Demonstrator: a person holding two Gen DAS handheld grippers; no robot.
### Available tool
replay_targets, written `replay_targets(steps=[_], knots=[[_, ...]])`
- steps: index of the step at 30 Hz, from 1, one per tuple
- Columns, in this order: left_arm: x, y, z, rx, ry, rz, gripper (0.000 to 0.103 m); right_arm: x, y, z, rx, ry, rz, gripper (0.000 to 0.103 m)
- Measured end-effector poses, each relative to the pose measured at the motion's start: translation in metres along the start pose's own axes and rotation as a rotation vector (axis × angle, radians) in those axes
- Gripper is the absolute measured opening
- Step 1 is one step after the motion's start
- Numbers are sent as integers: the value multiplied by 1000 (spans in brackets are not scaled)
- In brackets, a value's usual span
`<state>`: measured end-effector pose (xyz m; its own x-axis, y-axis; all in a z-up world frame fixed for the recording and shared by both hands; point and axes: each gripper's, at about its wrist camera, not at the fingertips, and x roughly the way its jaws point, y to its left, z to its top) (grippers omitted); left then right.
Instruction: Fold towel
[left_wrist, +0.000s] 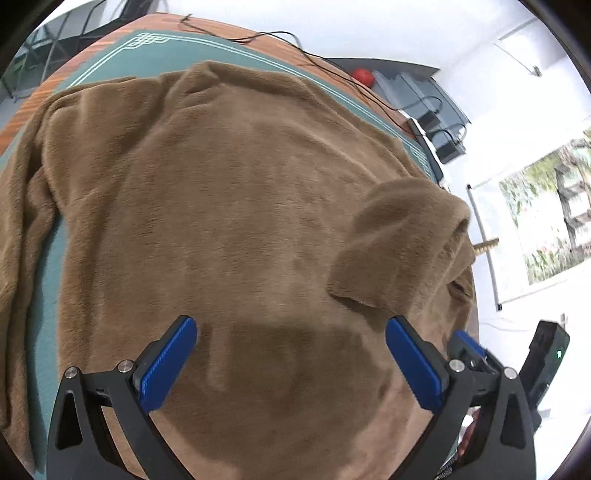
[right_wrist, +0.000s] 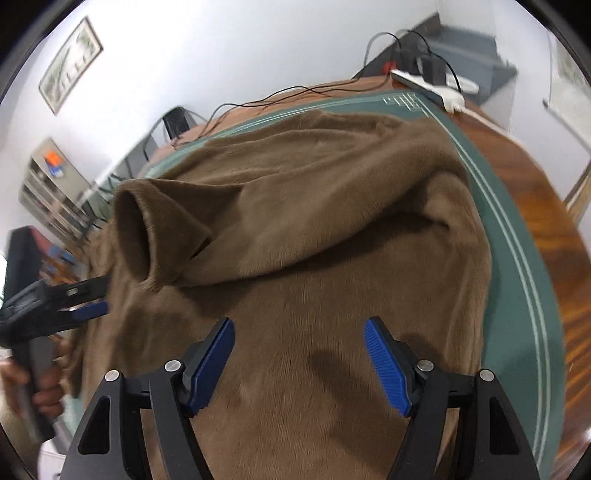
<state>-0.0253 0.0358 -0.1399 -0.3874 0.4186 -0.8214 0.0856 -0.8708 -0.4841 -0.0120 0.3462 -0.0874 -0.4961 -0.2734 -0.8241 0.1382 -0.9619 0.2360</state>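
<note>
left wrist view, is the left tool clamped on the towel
No, the left tool is wide open above the brown towel, with nothing pinched between its blue fingers.

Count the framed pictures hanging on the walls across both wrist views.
2. One framed landscape picture hangs on the white wall at the right of the left wrist view. Another framed picture hangs upper left in the right wrist view. They may be the same picture; others may be hidden.
</note>
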Motion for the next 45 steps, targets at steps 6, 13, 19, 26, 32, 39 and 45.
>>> replay_targets(steps=[6,13,19,26,32,39,45], knots=[[-11,22,-4,-61,-7,-7,103,26,45,28,-109,-4,79,74],[-12,23,1,-80,-24,-51,103,31,82,32,-164,9,322,74],[1,19,23,-99,-30,-82,103,22,41,-1,-138,42,152,74],[41,8,45,-202,76,-181,103,15,12,-31,-98,65,61,74],[56,2,50,-243,107,-142,79,12,1,-48,-107,73,-1,74],[41,-17,82,-159,64,-141,20,0,-8,-30,-208,-31,-223,74],[-7,-39,124,-71,-108,-173,20,11,-45,19,-230,-96,-496,74]])
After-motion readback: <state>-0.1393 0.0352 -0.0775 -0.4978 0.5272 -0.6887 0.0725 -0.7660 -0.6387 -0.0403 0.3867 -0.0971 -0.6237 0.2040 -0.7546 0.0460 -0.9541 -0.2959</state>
